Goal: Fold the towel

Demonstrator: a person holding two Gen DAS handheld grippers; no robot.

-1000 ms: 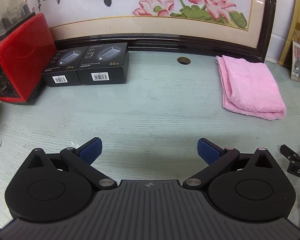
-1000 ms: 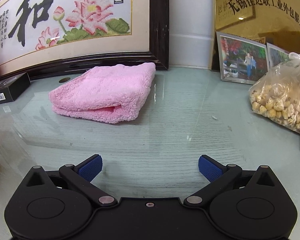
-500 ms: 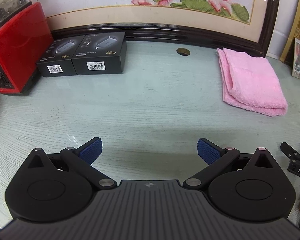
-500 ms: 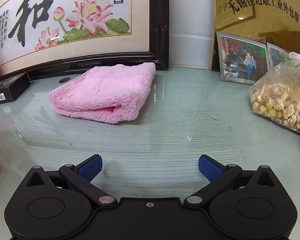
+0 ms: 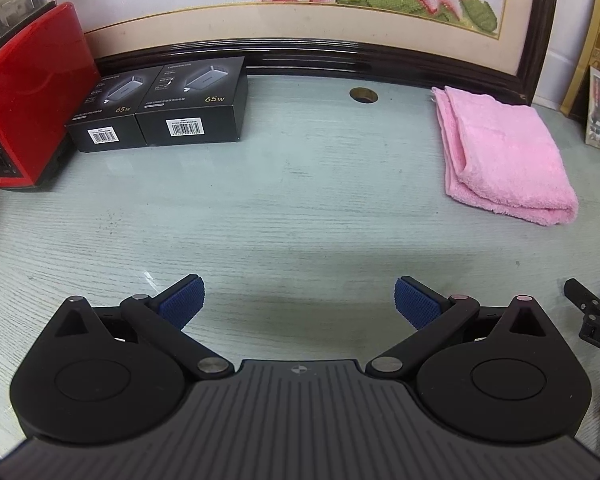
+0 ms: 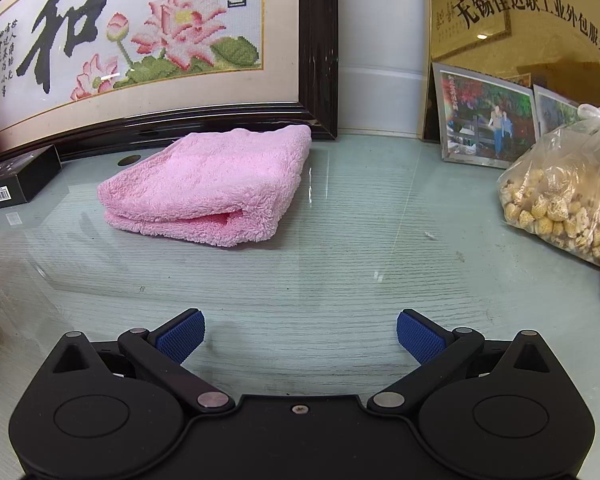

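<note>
Pink towel [image 6: 212, 184] (plain), blue-padded black tongs [image 6: 300, 332].

A pale green, glass-topped table [image 5: 300, 184] carries a folded pink towel [image 6: 212, 184] near the back, two black boxes [image 5: 160, 108] beside a red appliance [image 5: 28, 96], a bag of dried food [image 6: 568, 200] and framed photos [image 6: 488, 120].

- The place looks like a home or a small office room, with a glass-covered table [image 6: 340, 240] used as a shelf.
- A framed cross-stitch picture [image 6: 140, 40] with lotus flowers leans at the back.
- Family-type photos [image 6: 488, 120] and a golden plaque [image 6: 520, 20] stand near.
- A plastic bag of dried food [image 6: 560, 200] and two charger boxes [image 5: 160, 108] lie there.
</note>
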